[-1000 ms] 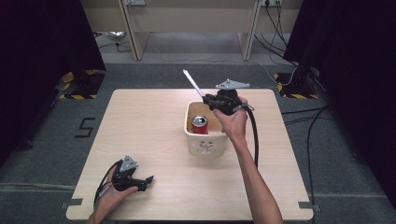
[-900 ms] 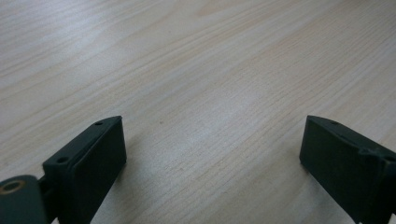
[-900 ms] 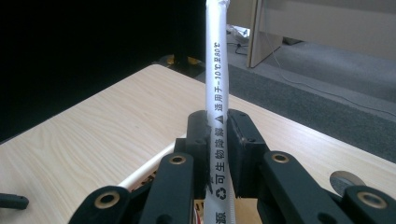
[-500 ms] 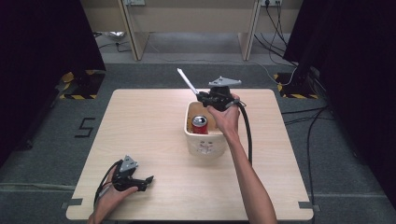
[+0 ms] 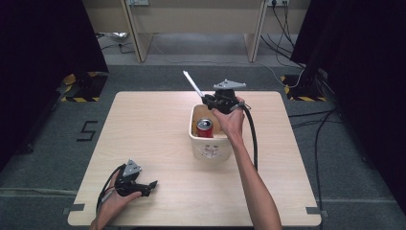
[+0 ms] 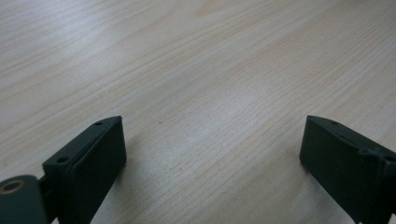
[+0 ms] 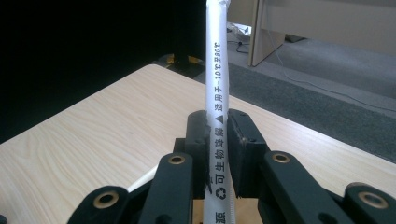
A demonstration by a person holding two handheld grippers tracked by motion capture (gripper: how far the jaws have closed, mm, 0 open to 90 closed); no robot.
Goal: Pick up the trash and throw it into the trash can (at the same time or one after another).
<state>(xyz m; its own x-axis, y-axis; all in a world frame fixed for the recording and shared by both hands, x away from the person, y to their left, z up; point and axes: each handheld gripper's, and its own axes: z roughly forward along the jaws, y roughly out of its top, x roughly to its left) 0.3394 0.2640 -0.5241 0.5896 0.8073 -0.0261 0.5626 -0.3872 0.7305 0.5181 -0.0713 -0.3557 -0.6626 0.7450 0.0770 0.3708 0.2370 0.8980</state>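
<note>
Right gripper view: fingers (image 7: 243, 140) pinch a printed straw (image 7: 217, 107).

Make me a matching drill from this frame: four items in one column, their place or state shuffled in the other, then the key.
Items:
1. red can
2. wrapped straw
3. left claw
4. white bin

Places or states:
A. open, low over bare tabletop near the front-left corner
B. standing inside the bin
C. clamped in the right claw, sticking out past its tips
D. on the table, right of centre

Pairs: 1-B, 2-C, 3-A, 4-D
</note>
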